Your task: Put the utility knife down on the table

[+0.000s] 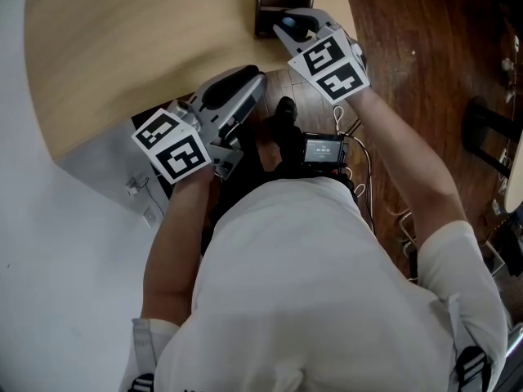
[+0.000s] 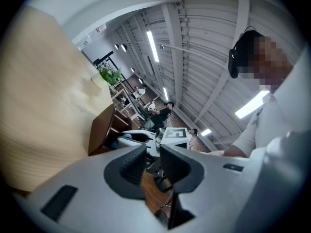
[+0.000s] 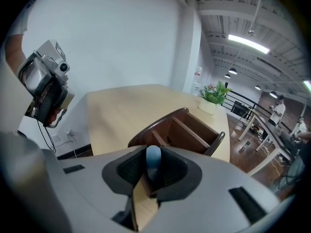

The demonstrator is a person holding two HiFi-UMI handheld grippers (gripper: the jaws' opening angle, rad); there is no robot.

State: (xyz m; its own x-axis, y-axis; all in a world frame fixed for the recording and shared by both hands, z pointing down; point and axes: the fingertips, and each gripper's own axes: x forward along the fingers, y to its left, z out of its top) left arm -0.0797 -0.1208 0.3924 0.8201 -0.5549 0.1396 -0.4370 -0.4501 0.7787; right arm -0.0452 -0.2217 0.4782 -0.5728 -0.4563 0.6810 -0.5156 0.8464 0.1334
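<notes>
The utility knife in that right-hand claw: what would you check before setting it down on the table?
1. Grip secure: the right gripper is shut on the blue-grey utility knife. Ok.
2. Blade retracted: only a rounded end shows. Cannot tell.
3. Landing spot: the table is bare to the left of the wooden organizer. Ok.
4. Path straight ahead: the organizer stands right in front of the jaws, so the knife probably has to go to one side. Not ok.
5. Other gripper clear: the left gripper is open, empty, and apart from the right one. Ok.
</notes>
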